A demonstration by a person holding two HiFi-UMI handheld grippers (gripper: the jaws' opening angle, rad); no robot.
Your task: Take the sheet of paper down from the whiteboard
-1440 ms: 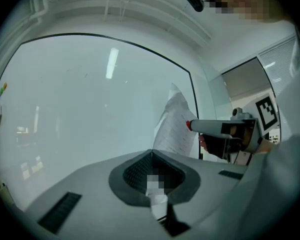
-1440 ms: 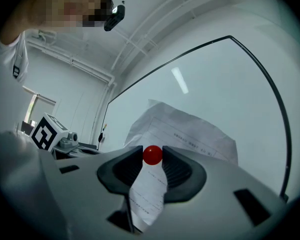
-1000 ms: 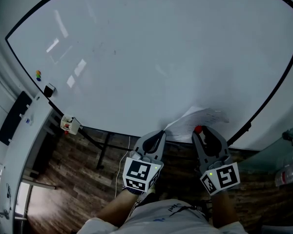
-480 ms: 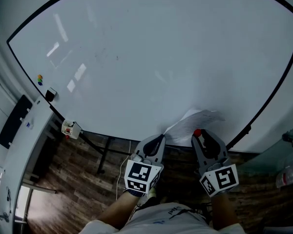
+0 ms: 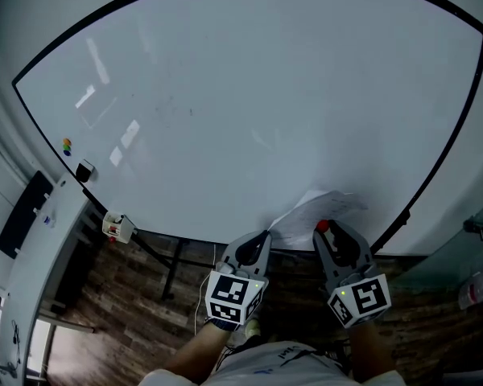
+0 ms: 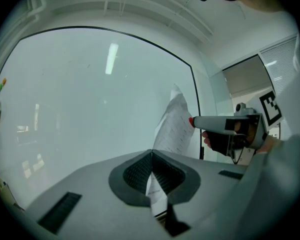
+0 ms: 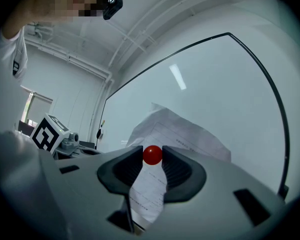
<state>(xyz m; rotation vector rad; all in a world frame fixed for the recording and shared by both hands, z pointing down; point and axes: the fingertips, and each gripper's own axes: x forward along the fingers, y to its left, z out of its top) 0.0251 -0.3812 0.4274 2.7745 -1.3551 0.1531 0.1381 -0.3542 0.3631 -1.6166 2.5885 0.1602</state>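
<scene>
The white printed sheet of paper [image 5: 315,208] hangs crumpled in front of the whiteboard [image 5: 249,95], near its lower right edge. My left gripper [image 5: 263,237] is shut on the sheet's lower left corner; in the left gripper view the paper [image 6: 176,119] runs through the closed jaws of the gripper [image 6: 151,153]. My right gripper [image 5: 325,230] is shut on a small round red magnet [image 5: 323,226] at its tips, just before the sheet. In the right gripper view the magnet [image 7: 152,154] sits between the pads, with the paper [image 7: 187,131] behind it.
Small coloured magnets [image 5: 66,145] and a dark eraser [image 5: 84,170] sit at the board's left edge. A small white holder [image 5: 117,227] hangs below it. A white table [image 5: 32,248] stands at the left over wooden floor [image 5: 145,296]. A glass wall [image 5: 467,248] is at the right.
Both grippers keep their grips and their places by the sheet. Only the head view has shifted slightly, so the board sits a little lower in the picture.
</scene>
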